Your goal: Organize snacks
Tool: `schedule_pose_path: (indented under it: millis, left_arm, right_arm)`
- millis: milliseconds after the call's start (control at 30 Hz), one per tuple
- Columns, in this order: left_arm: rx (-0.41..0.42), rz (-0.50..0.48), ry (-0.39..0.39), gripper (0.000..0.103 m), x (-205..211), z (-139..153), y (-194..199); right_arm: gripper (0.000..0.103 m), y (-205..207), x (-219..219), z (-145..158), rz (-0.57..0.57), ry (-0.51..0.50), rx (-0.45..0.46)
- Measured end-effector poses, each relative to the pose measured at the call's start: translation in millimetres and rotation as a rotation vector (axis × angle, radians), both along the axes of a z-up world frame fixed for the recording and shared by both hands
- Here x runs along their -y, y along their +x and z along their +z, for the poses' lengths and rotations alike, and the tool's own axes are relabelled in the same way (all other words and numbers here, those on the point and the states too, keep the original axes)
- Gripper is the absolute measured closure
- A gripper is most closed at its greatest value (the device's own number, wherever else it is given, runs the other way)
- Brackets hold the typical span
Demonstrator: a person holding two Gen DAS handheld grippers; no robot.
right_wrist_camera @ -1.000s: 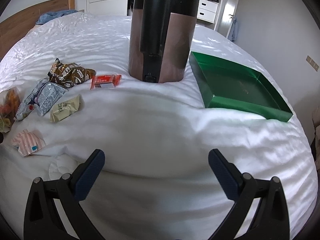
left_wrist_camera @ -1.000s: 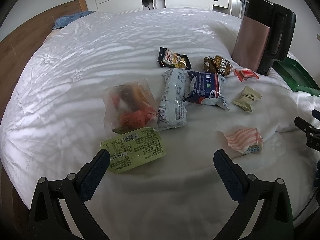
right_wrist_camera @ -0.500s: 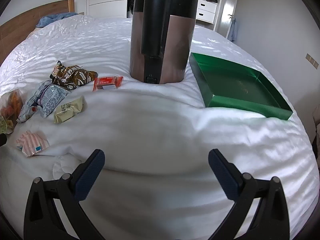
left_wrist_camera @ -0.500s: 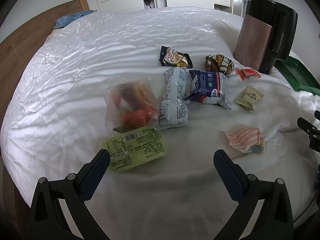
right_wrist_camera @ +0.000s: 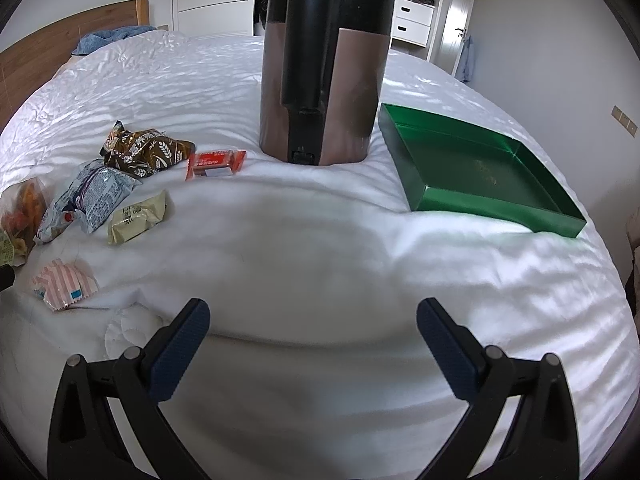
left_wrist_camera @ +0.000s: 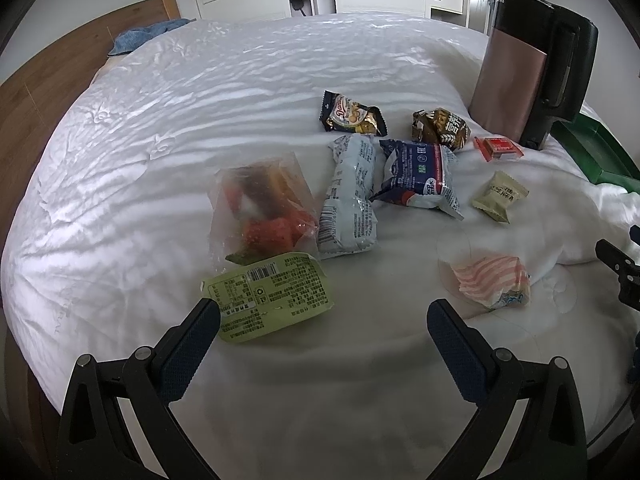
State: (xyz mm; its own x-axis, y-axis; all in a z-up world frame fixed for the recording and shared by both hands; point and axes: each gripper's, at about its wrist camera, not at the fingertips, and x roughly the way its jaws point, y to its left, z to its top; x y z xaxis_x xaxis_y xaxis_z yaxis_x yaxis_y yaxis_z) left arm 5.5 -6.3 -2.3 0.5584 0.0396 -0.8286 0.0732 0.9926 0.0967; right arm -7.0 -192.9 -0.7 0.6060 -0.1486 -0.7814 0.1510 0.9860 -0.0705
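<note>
- Barely anything has changed in my left wrist view over the last second: the snacks sit a touch lower and nearer in the frame than before, so I have only eased my left hand-held gripper [left_wrist_camera: 323, 322] a little toward the bed [left_wrist_camera: 200, 92].
- My left fingers are spread wide and hold nothing; the green labelled packet [left_wrist_camera: 269, 297] lies just beside the left fingertip, apart from it as far as I can tell.
- Behind it lie the clear bag of colourful snacks [left_wrist_camera: 262, 208], the long white packet [left_wrist_camera: 351, 196] and the blue and white packet [left_wrist_camera: 421, 174], the last two touching.
- Further off are the dark cookie packet [left_wrist_camera: 352, 114], the brown wheat packet [left_wrist_camera: 440, 128], the small red packet [left_wrist_camera: 498, 148], the beige sachet [left_wrist_camera: 500, 196] and the pink striped wrapper [left_wrist_camera: 492, 280].
- Equally little has changed in my right wrist view: the brown and black kettle [right_wrist_camera: 326, 60] has drawn back slightly, and my right hand-held gripper [right_wrist_camera: 313, 328] hangs spread and empty over bare bedding.
- The green tray [right_wrist_camera: 492, 204] stands empty of snacks just right of the kettle, well apart from the snacks at the left edge, among them the beige sachet [right_wrist_camera: 138, 218] and pink striped wrapper [right_wrist_camera: 64, 284].
- My judgement: nothing is sorted yet, and I am only lining up a first pick, likely the green labelled packet.
</note>
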Motion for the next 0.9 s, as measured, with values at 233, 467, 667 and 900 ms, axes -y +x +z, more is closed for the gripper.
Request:
schedule_pose_path:
  millis: [233,467,667,900]
  left_arm:
    - [0.017,-0.002,-0.013,0.001,-1.3,4.2,2.3]
    - [0.024,-0.001,-0.028,0.001,-2.7,6.0,3.1]
    - [0.028,-0.001,-0.028,0.001,-2.7,6.9,3.2]
    - [0.03,0.0,-0.032,0.001,-2.8,7.6,3.6]
  right_arm:
    - [0.0,-2.5,-0.3,1.8,-0.015,-0.003,0.002]
    - [0.0,-4.4,-1.1,5.0,-0.016,-0.019,0.004]
    - [0.0,-6.2,-0.9,6.6,-0.017,-0.016,0.005]
    - [0.0,-7.6,-1.3,10.4,-0.008,-0.014,0.008]
